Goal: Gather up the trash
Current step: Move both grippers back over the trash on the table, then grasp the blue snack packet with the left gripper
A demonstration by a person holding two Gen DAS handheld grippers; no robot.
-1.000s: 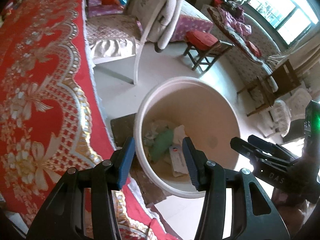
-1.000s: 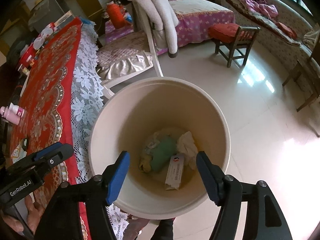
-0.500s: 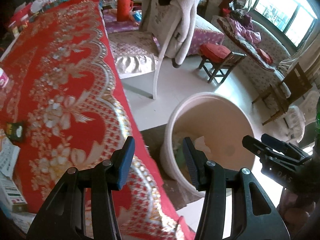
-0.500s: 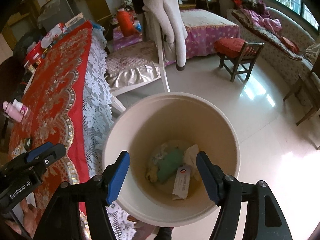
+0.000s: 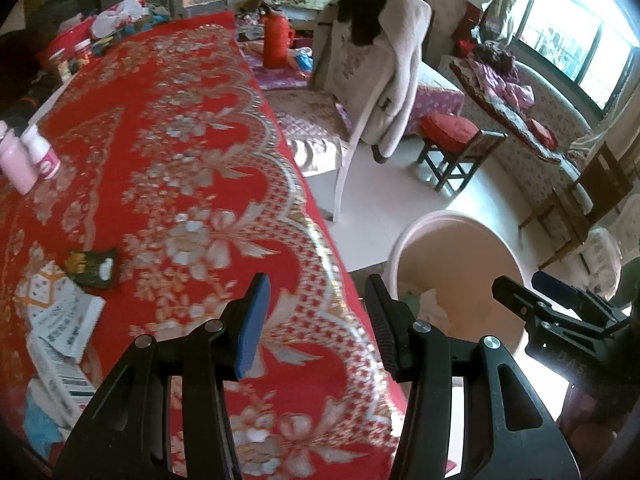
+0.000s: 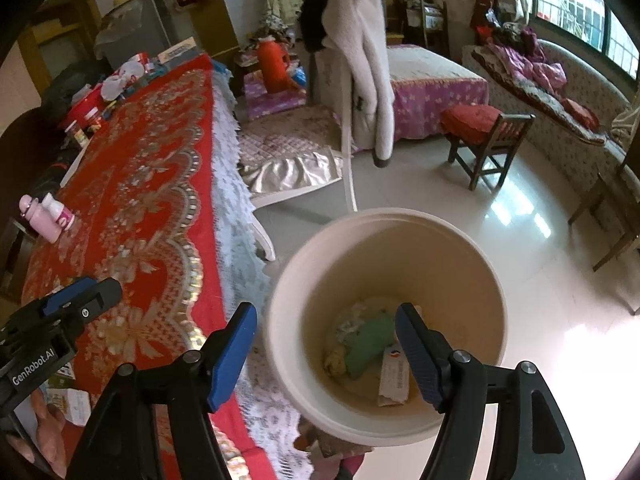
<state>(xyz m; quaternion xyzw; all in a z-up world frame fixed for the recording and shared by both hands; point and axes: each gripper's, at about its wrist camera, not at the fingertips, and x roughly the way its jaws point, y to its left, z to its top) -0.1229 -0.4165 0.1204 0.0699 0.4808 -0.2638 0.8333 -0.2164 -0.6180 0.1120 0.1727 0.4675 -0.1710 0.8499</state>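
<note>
The cream trash bin (image 6: 384, 216) stands on the floor beside the table; a green wrapper (image 6: 368, 344), a white packet (image 6: 394, 376) and crumpled paper lie in it. My right gripper (image 6: 326, 310) hovers above the bin's left rim, its jaws opening, nothing between them. My left gripper (image 5: 316, 284) hangs open and empty over the edge of the red tablecloth (image 5: 180, 120). A dark green packet (image 5: 90, 266) and white printed boxes (image 5: 64, 320) lie on the cloth to its left. The bin (image 5: 404, 240) shows at its right.
Two pink bottles (image 5: 16, 160) stand at the table's left edge, with clutter at its far end. A white chair draped with a coat (image 5: 376, 72) stands past the bin, and a red-cushioned stool (image 5: 456, 136) beyond. Glossy floor lies to the right.
Both grippers have risen and swung left from above the bin toward the table. The left one now looks over the red cloth; the bin has slid right in both views.
</note>
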